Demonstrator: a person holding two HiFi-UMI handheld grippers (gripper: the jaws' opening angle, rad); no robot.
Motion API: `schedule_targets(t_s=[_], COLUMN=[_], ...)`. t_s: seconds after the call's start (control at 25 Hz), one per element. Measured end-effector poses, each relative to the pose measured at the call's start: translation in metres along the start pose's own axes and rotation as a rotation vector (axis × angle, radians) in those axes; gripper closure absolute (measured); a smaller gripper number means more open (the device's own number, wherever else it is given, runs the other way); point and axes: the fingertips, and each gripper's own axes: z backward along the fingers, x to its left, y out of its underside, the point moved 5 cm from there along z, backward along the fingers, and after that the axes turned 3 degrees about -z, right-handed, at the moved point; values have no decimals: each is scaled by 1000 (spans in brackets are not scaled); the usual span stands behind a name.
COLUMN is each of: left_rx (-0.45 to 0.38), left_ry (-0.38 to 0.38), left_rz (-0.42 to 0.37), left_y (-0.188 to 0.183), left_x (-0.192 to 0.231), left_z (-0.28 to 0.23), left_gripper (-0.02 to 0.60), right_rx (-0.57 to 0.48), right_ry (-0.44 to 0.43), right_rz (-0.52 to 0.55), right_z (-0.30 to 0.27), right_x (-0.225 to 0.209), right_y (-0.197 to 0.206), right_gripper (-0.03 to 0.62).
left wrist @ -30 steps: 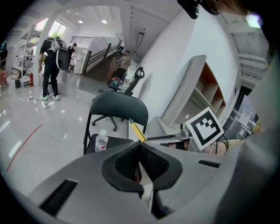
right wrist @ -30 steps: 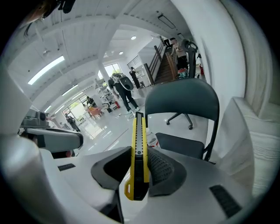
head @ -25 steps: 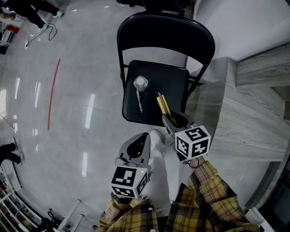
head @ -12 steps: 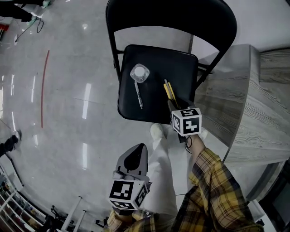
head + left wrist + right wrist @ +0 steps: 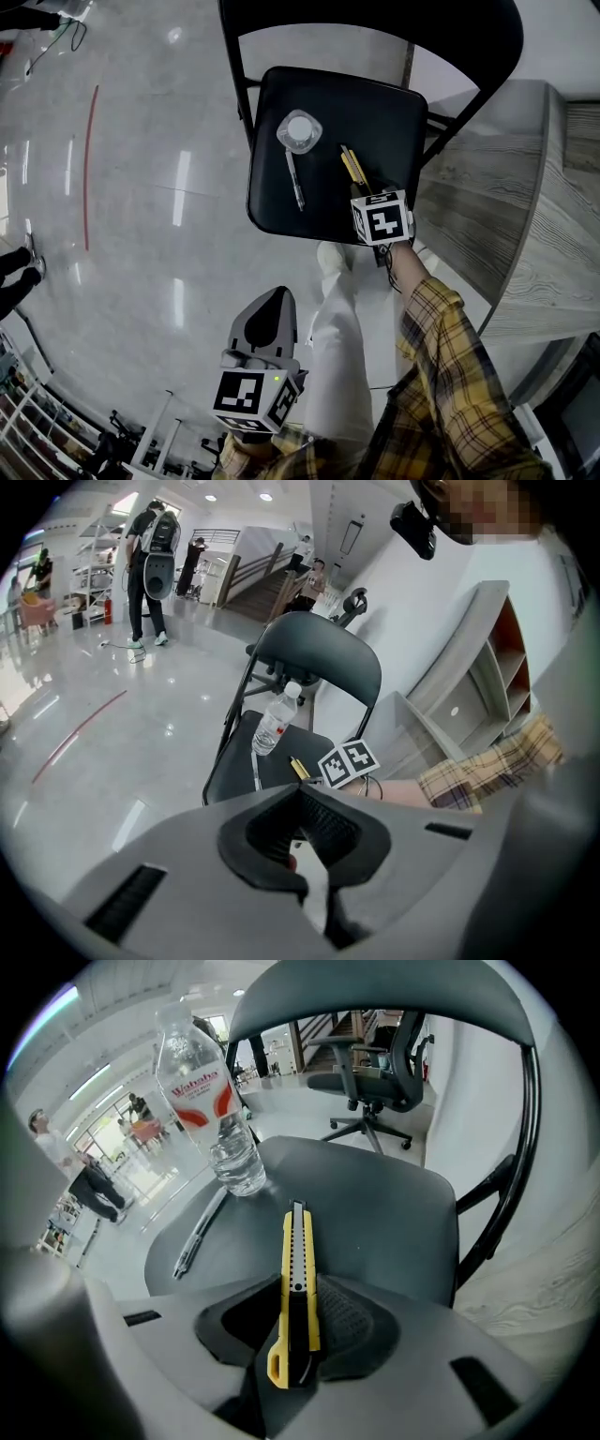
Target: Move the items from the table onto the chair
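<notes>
A black folding chair [image 5: 375, 112] stands before me, and on its seat are a clear water bottle [image 5: 299, 131], upright, and a pen [image 5: 294, 178] lying beside it. My right gripper [image 5: 367, 189] is over the seat's front right part, shut on a yellow utility knife [image 5: 352, 167]. In the right gripper view the knife [image 5: 297, 1269] sticks out forward between the pads, low over the seat, with the bottle [image 5: 211, 1101] and pen [image 5: 199, 1234] to its left. My left gripper [image 5: 270, 319] hangs back near my leg, shut, with nothing in it.
A grey wooden table [image 5: 506, 216] adjoins the chair on the right. My trouser leg and shoe [image 5: 330, 258] are just in front of the seat. The glossy floor has a red line [image 5: 89, 169] at the left. In the left gripper view, people [image 5: 150, 564] stand far off.
My right gripper has carried the knife forward from the seat's front edge to over the seat. The left gripper has dropped back toward me.
</notes>
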Motion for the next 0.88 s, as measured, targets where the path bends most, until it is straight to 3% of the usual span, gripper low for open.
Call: schedule_targets(t_s=[0.28,0.56,0.88], left_rx=[-24,-51,-122], left_ry=[32,53,72], left_rz=[-12,-43,-127], left_y=[-11,-22,-51], left_x=[-11,-25,-65], left_z=[-5,-6,9], left_gripper=[577,577,577], right_rx=[7,-118,-296], right_ry=[-35,-71,-222], right_rz=[-22,-121,-167], right_z=[1,44,140], right_x=[0,8,40], right_y=[2,-19,-42], right_gripper=[465,465,467])
